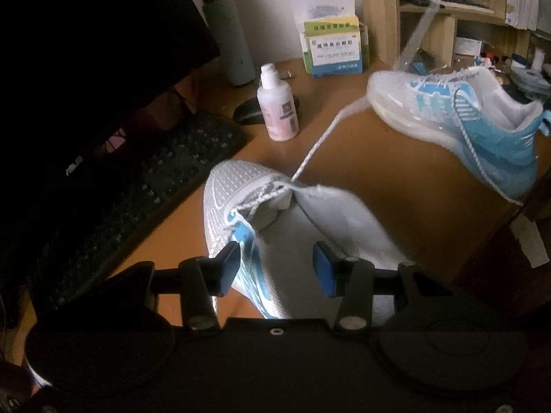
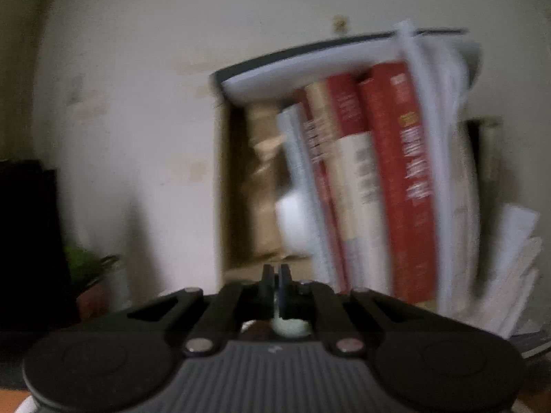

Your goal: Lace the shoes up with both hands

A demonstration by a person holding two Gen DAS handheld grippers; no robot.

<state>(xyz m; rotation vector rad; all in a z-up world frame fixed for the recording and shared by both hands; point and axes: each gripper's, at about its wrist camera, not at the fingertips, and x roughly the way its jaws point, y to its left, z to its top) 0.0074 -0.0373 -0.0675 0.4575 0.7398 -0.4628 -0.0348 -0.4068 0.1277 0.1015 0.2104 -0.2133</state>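
Lying toe-away on the desk [image 1: 344,172], near shoe [image 1: 241,186] straddled at its soft collar by left gripper [image 1: 272,268], jaws apart, pads not pressing. Running taut from the eyelets up and right, lace [image 1: 320,141]: light, limp, slippery, best pinched near its tip. Pinched shut, right gripper [image 2: 275,278], probably on that lace, though unclear. Standing beyond, capped white bottle [image 1: 277,106], contents unseen.

The right gripper [image 2: 275,280], jaws closed, faces blurred red books [image 2: 403,186] against a wall [image 2: 120,103].
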